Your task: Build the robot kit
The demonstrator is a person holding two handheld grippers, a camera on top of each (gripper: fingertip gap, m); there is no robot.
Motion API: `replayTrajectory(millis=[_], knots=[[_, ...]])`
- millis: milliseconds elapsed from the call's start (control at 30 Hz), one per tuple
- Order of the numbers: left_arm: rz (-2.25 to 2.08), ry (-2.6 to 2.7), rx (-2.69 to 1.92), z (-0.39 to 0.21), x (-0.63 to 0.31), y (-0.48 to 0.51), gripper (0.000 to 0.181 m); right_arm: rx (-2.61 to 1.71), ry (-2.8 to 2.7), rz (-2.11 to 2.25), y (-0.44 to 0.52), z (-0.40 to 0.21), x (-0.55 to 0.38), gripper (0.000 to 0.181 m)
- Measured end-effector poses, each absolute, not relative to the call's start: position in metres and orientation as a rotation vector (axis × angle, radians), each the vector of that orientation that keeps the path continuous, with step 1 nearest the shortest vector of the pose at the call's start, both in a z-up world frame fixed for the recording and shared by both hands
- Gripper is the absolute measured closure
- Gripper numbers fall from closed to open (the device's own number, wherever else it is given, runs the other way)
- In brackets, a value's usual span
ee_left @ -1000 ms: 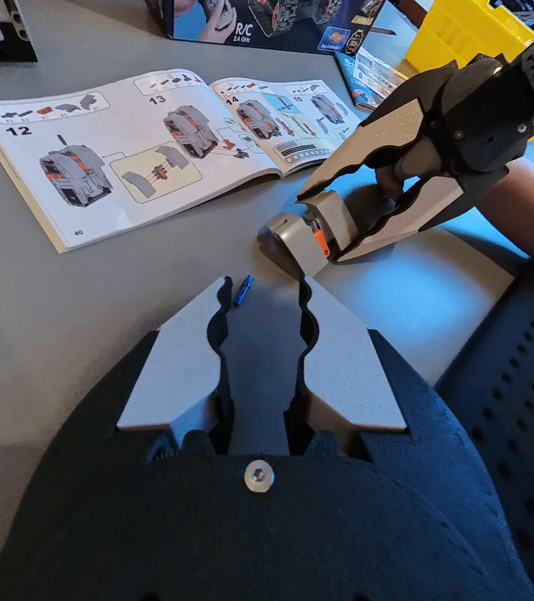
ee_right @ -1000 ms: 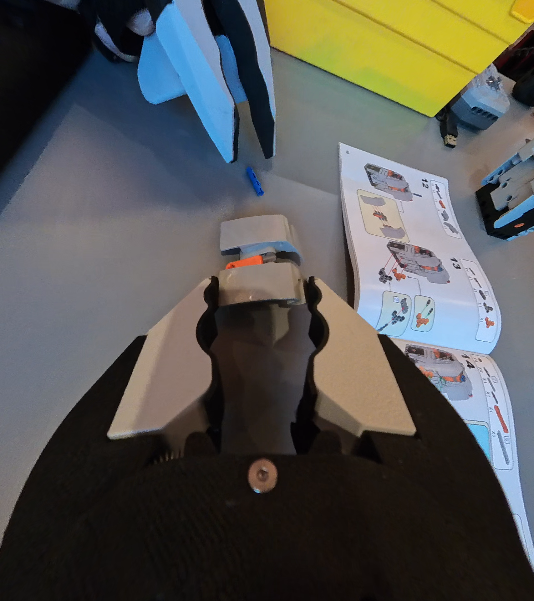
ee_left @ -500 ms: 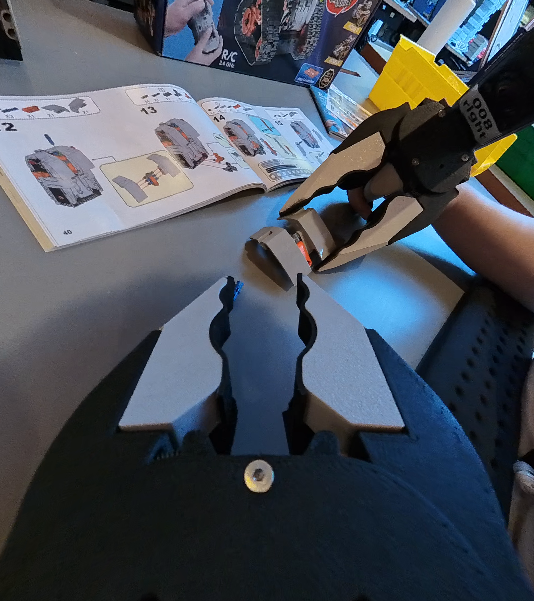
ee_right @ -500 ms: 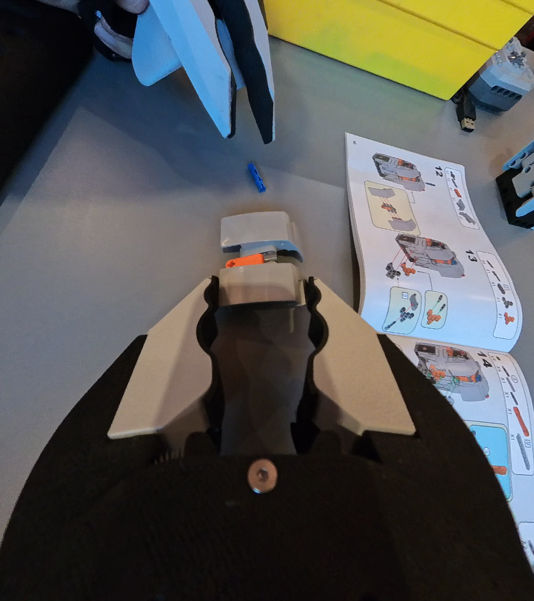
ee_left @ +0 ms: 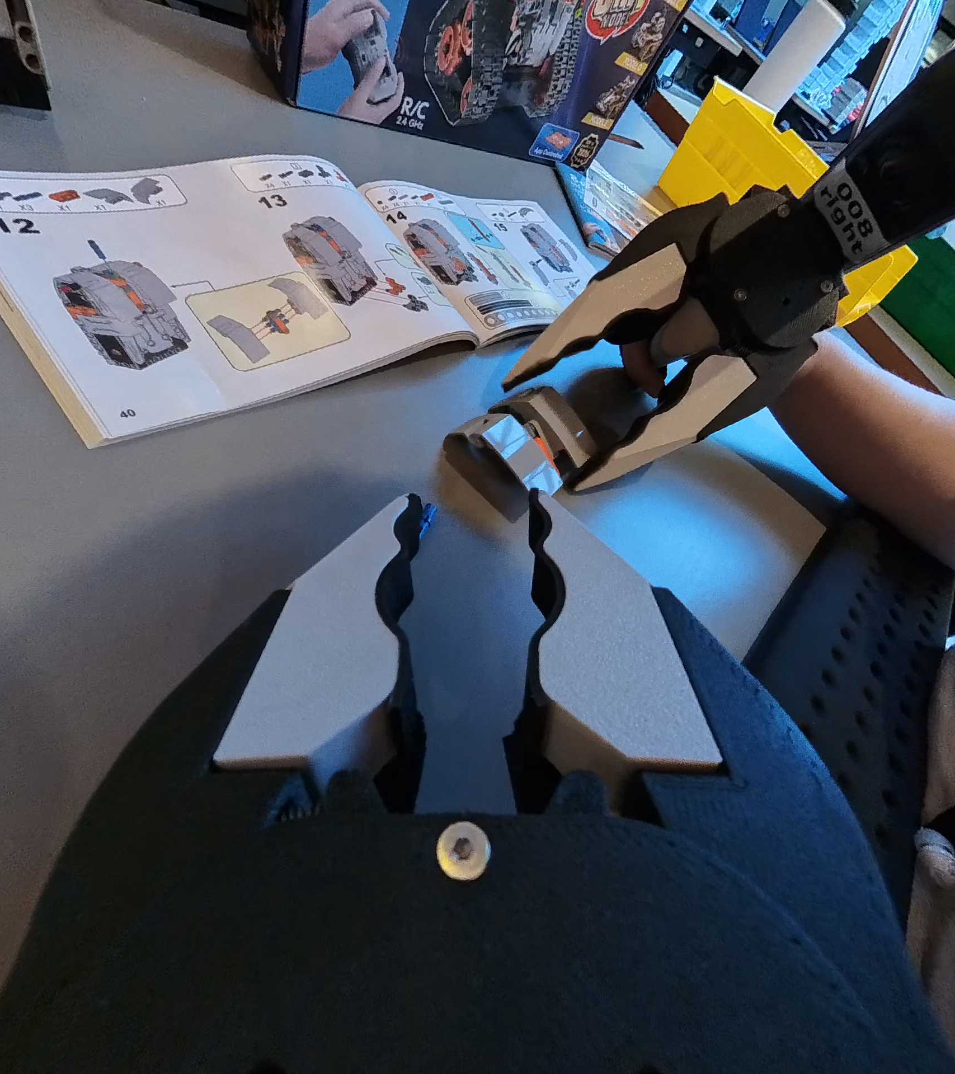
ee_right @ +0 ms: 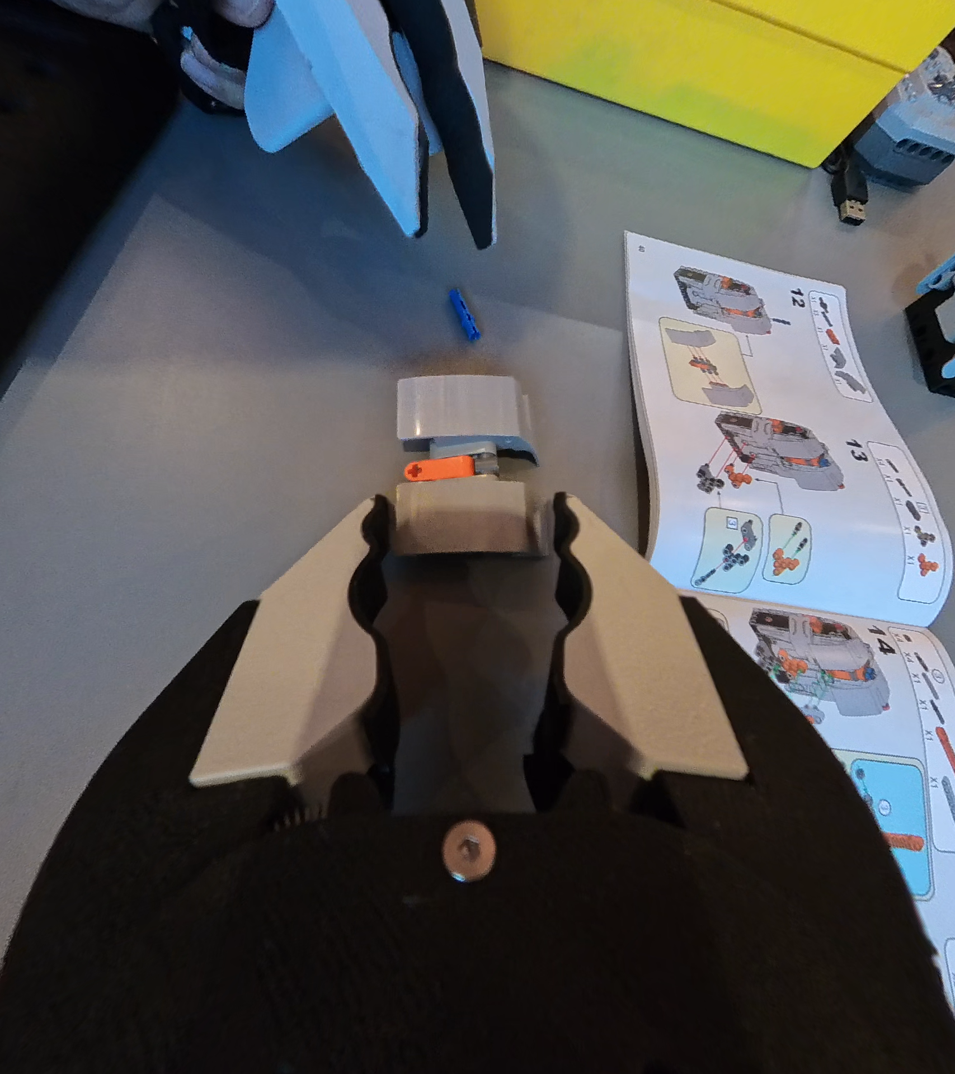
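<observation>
Grey brick assembly [ee_right: 463, 465] lengthwise between parted right tongs [ee_right: 466, 511]; left tongs [ee_left: 472, 505] released, empty.

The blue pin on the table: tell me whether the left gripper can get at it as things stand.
Probably yes. The left gripper is open with the blue pin lying loose on the grey table just off its left fingertip. Nothing covers it; the grey brick assembly at the right gripper sits close beside it.

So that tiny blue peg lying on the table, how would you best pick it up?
Grip the blue peg across its narrow middle, coming from above. It lies flat on the grey table with bare surface all round, so fingers can straddle it crosswise. The open left gripper is nearest, probably the easier one.
</observation>
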State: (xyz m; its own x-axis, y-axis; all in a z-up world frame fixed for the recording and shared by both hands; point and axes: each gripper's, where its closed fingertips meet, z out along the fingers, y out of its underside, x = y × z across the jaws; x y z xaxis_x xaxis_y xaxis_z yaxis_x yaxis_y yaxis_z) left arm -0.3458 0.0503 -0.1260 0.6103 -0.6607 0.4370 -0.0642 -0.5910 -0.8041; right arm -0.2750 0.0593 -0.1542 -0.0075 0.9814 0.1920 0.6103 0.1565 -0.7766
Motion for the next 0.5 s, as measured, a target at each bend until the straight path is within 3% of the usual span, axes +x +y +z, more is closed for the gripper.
replayTrajectory(millis=[233, 367, 500], knots=[[-0.966, 0.551, -2.053, -0.126, -0.347, 0.052, 0.146, -1.573, -1.45, 0.789, 0.078, -0.108, -0.27, 0.12], [-0.96, 0.556, -2.067, -0.128, -0.347, 0.052, 0.148, -1.654, -1.03, 0.825, 0.156, -0.041, -0.288, 0.121], [-0.931, 0.558, -2.061, -0.128, -0.348, 0.053, 0.149, -1.702, -0.98, 0.639, 0.238, -0.041, -0.327, 0.105]])
